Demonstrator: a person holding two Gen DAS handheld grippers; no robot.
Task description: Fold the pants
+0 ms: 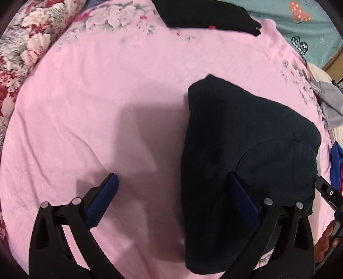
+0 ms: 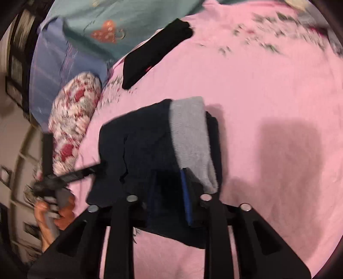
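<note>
Dark navy pants (image 1: 240, 137) are bunched in a folded bundle above the pink blanket (image 1: 107, 90). My left gripper (image 1: 171, 182) is open; its left pad is over bare blanket and its right pad lies against the bundle's edge. In the right wrist view the same pants (image 2: 141, 146) show a grey waistband (image 2: 190, 137). My right gripper (image 2: 169, 182) is shut on the pants near the waistband and holds them up. The left gripper (image 2: 81, 171) also shows there, at the bundle's left side.
A second black garment (image 1: 205, 15) lies at the far edge of the blanket, also in the right wrist view (image 2: 154, 53). A floral pillow (image 2: 72, 120) and a teal sheet (image 2: 111, 19) border the blanket. Grey clothing (image 1: 330, 103) lies at the right.
</note>
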